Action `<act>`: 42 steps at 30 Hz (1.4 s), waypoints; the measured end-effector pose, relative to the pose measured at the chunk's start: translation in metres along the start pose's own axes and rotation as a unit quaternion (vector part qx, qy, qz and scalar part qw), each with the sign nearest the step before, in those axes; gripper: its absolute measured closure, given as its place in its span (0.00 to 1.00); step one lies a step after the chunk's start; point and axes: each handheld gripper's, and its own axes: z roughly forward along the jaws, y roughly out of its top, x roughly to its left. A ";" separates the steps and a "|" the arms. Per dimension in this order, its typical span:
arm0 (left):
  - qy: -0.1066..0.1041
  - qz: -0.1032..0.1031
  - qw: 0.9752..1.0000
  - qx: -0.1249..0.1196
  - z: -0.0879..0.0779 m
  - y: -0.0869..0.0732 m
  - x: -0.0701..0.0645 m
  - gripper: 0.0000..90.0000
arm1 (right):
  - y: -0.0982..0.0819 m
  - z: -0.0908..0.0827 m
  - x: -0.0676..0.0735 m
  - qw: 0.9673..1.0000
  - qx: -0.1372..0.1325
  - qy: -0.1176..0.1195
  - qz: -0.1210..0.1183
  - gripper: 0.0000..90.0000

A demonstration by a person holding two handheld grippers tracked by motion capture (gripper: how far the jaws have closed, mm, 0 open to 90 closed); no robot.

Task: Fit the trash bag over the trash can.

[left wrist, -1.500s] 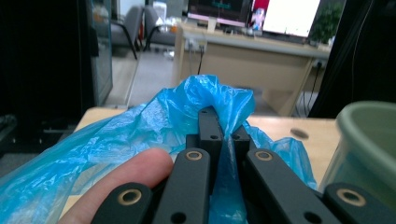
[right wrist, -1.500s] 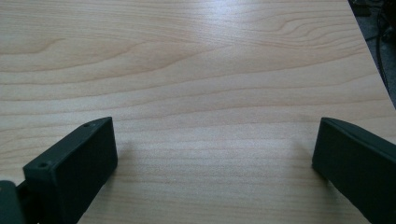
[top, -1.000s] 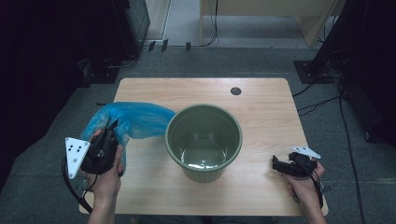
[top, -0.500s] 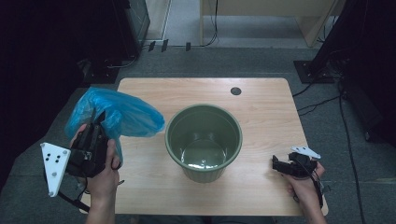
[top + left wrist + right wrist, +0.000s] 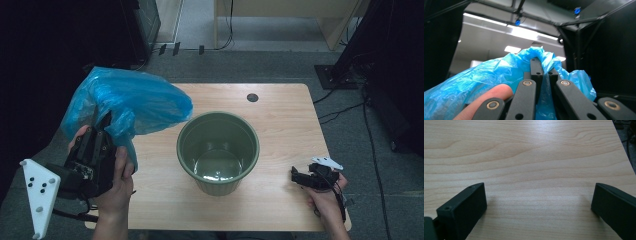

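Bag: you are holding the thin crinkled blue plastic bag [image 5: 127, 102] aloft, left of the round green plastic bucket [image 5: 218, 150], likely for lining it.
Left hand-held gripper [image 5: 543, 68]: jaws are pinching the bag's film.
Right hand-held gripper [image 5: 539, 202]: jaws are spread wide, idling on the pale wooden desk [image 5: 280, 120].

A pale rectangular wooden bench [image 5: 280, 125] is standing on grey carpeted floor [image 5: 280, 65], black cables [image 5: 345, 107] trailing past dark surrounding curtains [image 5: 40, 60].

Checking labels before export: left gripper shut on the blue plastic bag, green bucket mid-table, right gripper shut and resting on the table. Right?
One thing is off: the right gripper is open, not shut. The right gripper view shows its jaws standing wide apart over bare table with nothing between them. The rest holds: the left gripper is shut on the blue plastic bag, and the green bucket stands mid-table.
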 end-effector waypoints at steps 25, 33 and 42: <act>-0.059 -0.055 0.996 0.047 0.000 -0.026 -0.023 0.99 | 0.000 0.000 0.000 1.000 0.000 0.002 -0.002 0.00; -0.053 -0.080 0.990 0.102 0.006 -0.065 -0.022 0.94 | 0.000 0.000 0.000 1.000 0.001 0.002 -0.002 0.00; -0.051 -0.092 0.983 0.153 0.010 -0.094 -0.017 0.63 | 0.001 -0.006 0.003 0.999 -0.026 -0.038 -0.011 0.10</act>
